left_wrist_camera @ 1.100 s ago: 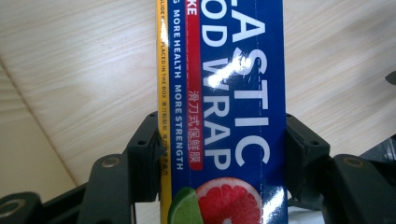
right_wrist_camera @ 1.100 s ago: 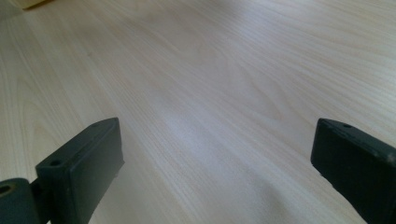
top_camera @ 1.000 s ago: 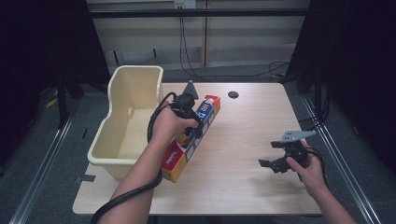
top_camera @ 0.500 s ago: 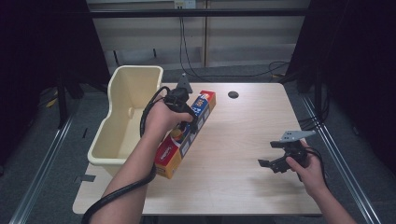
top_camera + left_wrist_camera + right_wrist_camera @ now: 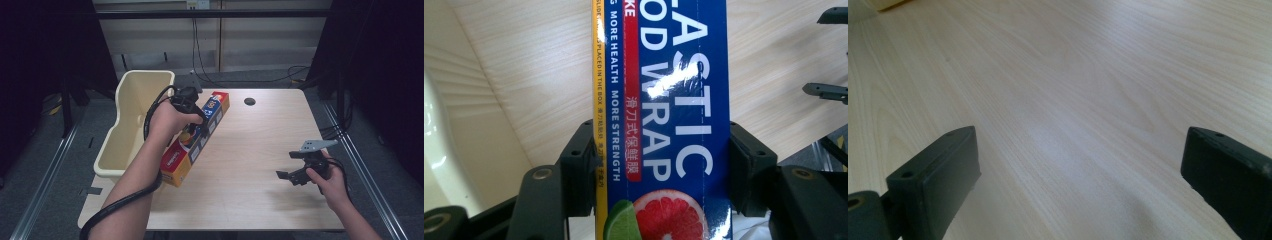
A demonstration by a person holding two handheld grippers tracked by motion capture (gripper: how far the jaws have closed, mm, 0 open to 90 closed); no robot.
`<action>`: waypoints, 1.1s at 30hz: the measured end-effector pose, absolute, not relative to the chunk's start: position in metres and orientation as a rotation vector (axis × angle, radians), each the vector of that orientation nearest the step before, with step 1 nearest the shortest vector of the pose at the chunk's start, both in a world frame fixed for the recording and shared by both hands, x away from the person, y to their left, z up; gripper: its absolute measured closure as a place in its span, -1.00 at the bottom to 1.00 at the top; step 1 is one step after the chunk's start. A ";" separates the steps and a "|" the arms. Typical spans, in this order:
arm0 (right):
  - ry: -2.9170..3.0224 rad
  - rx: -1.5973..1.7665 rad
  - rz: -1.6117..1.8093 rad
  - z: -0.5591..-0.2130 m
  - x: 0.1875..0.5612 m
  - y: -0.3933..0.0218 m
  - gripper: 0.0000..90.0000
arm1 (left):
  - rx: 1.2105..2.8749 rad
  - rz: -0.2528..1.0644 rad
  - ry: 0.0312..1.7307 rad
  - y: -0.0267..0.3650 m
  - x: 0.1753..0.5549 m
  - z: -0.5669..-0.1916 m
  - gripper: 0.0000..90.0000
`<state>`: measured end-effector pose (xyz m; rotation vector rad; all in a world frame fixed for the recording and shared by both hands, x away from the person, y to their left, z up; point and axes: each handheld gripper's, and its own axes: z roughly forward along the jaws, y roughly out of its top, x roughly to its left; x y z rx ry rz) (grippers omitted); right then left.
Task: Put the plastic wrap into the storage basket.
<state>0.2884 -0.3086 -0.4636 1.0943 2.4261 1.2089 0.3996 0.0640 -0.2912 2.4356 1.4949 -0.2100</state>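
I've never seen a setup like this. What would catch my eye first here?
Probably the long, colourful plastic wrap box, clamped across its width by the left gripper and tilted above the wooden table. Just left of it sits a cream bin, while the right gripper waits open at the table's right.

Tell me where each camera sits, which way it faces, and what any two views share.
High view: above the person's side, facing forward and down on the table; both forearms, left gripper and right gripper show.
Left gripper view: rides the left gripper, looking along jaws clamped on the plastic wrap box.
Right gripper view: looks low across bare table between open jaws.
Shared: the box, the cream bin.
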 end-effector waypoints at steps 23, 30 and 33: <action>2.429 1.083 1.208 -0.463 0.288 -0.308 -0.95 | 2.369 -0.198 1.540 0.087 0.403 -0.264 -0.09; 2.429 1.083 1.213 -0.463 0.287 -0.308 -0.95 | 2.374 -0.195 1.549 0.091 0.404 -0.260 -0.09; 2.425 1.080 1.209 -0.463 0.287 -0.308 -0.95 | 2.371 -0.190 1.554 0.095 0.404 -0.257 -0.09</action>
